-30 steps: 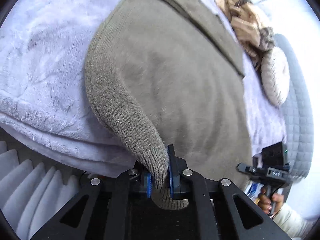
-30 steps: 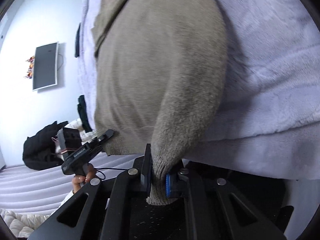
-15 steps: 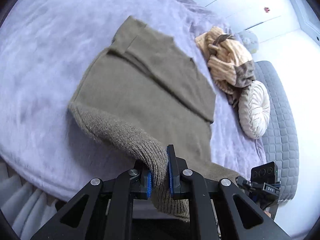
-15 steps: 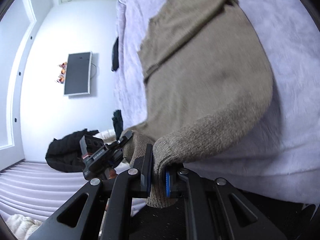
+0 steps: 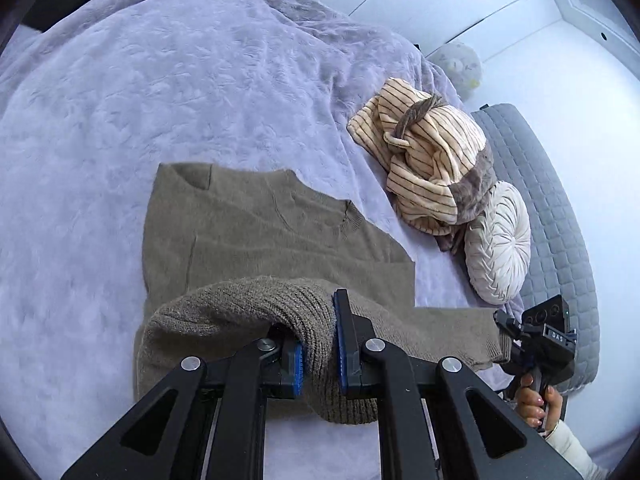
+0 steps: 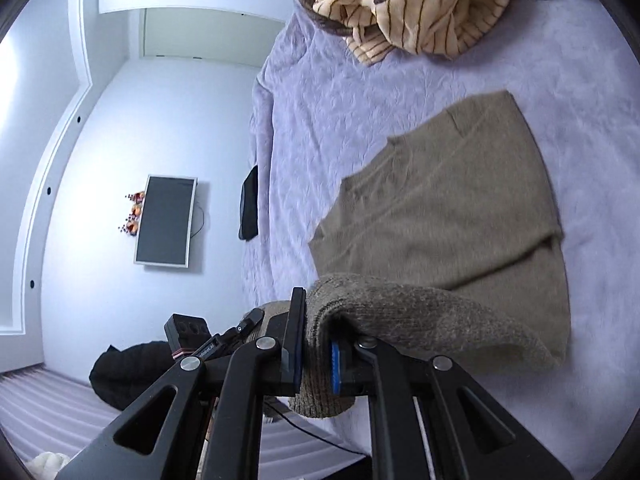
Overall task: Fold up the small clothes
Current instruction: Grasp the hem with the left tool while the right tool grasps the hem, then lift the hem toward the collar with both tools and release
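Closest to you, your left hand-held gripper [image 5: 318, 354] is pinching the ribbed bottom hem of the brown sweater [image 5: 280, 236]. Your right hand-held gripper [image 6: 314, 350] is pinching the same hem at its other corner. You hold the hem up above the sweater's lower half. The rest of the sweater lies flat on the purple bed [image 5: 160, 92], neck end far from you, with the sleeves looking already tucked in. I think the bottom-to-top fold is only half done. You need to lay the hem down near the neck. Beyond the sweater sits a striped bundle [image 5: 424, 160], not folded yet.
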The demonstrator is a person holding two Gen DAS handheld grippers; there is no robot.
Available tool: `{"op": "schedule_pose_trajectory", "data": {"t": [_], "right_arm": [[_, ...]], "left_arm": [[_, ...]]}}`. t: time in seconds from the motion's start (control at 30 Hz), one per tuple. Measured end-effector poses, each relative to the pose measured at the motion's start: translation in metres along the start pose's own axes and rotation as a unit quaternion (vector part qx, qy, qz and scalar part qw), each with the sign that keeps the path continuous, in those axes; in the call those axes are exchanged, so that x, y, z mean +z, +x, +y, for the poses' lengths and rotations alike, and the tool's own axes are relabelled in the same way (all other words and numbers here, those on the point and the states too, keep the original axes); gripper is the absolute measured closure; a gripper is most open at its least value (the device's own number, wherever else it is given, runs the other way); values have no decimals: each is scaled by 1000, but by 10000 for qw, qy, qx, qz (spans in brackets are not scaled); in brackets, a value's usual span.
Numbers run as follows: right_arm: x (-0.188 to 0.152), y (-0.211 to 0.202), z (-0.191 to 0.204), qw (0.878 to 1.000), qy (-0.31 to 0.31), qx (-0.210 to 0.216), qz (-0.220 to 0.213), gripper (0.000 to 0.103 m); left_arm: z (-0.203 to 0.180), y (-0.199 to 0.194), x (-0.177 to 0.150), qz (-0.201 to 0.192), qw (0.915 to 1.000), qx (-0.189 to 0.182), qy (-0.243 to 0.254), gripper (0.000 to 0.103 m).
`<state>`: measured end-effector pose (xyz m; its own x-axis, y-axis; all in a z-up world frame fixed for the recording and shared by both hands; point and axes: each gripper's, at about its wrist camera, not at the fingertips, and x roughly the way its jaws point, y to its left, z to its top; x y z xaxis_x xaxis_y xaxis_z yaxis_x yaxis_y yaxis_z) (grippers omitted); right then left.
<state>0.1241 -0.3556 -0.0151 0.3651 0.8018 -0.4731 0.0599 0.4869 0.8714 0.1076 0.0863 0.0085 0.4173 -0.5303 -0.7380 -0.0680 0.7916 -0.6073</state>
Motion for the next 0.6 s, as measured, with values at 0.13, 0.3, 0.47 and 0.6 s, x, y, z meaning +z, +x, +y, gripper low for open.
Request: {"op": "schedule_pose_trajectory", "data": {"t": [0.13,0.3,0.47,0.6], "right_arm": [[44,27,-13,9990,303,-256,-191,92],[82,65,-42,9954,522,-807,-39,92],[105,100,-90,9882,944,-1175,265,92],[114,116,-113,9832,1131,-1344,489,88]], "left_arm": [[12,42,43,242,9994,111,205,90],[33,95,65,444,9981,404,100,90],[57,130,58,678,9938,856,-229,85],[66,137,60,745,9910,961,-562,83]]}}
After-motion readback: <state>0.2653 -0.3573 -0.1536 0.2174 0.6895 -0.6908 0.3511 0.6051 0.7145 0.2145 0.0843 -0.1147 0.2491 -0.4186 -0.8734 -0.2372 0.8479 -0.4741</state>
